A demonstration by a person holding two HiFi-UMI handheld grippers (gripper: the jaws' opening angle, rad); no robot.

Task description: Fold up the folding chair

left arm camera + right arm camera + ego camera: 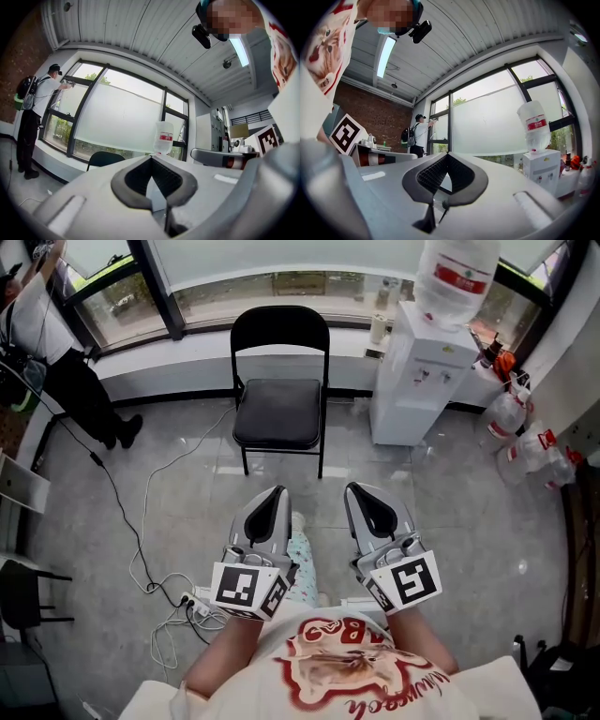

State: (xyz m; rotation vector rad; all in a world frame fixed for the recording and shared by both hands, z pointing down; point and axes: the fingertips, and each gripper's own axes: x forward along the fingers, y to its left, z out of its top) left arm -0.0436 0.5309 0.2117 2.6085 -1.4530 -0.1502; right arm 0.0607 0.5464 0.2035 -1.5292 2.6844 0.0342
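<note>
Head view: folding chair (279, 390) at 12 o'clock, unfolded, well apart from left gripper (276, 493) and right gripper (355, 490); both closed, empty. Left gripper view hides most of the chair.

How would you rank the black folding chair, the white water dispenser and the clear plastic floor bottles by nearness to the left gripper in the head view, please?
1. Black folding chair, straight ahead of the left gripper.
2. White water dispenser, ahead and right.
3. Clear plastic bottles, far right, beyond the dispenser.
</note>
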